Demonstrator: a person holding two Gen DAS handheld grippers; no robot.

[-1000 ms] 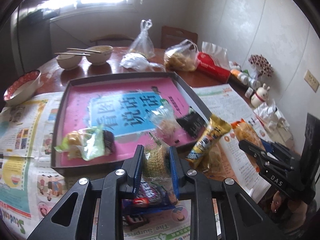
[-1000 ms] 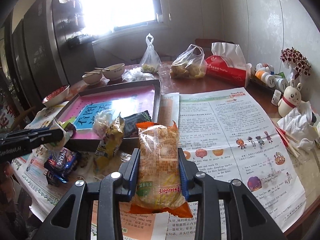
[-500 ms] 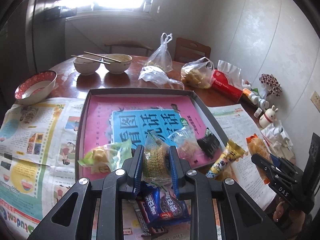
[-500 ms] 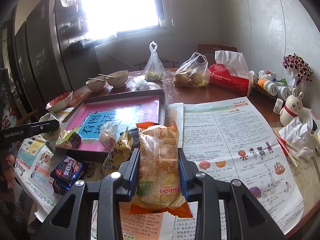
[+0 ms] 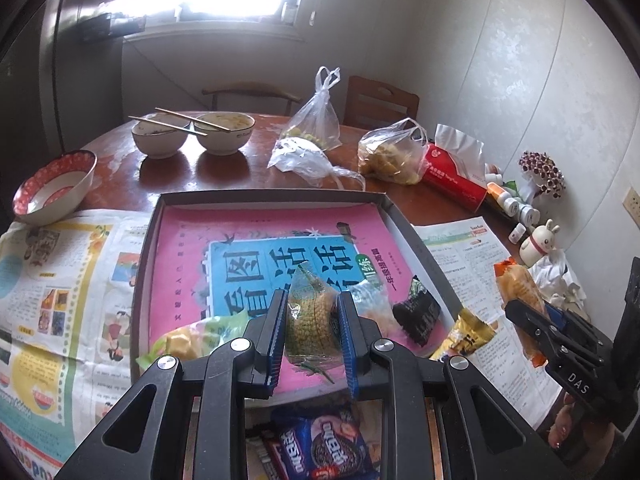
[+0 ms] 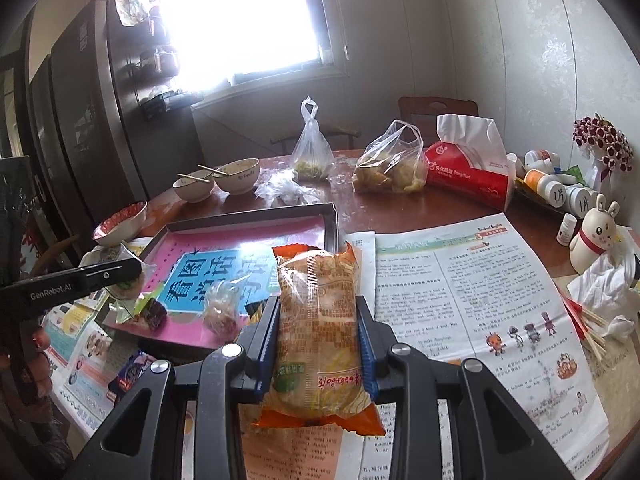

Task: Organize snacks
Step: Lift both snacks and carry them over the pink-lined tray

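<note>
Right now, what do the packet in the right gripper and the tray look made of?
Orange packet: thin glossy plastic film, judging by its sheen, crimped ends and see-through middle. Tray: grey, matte, thin upright walls; looks like cardboard or sheet metal, unclear which.

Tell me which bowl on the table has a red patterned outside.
The bowl nearest the newspaper, standing alone at the left. The two pale bowls behind it carry chopsticks.
</note>
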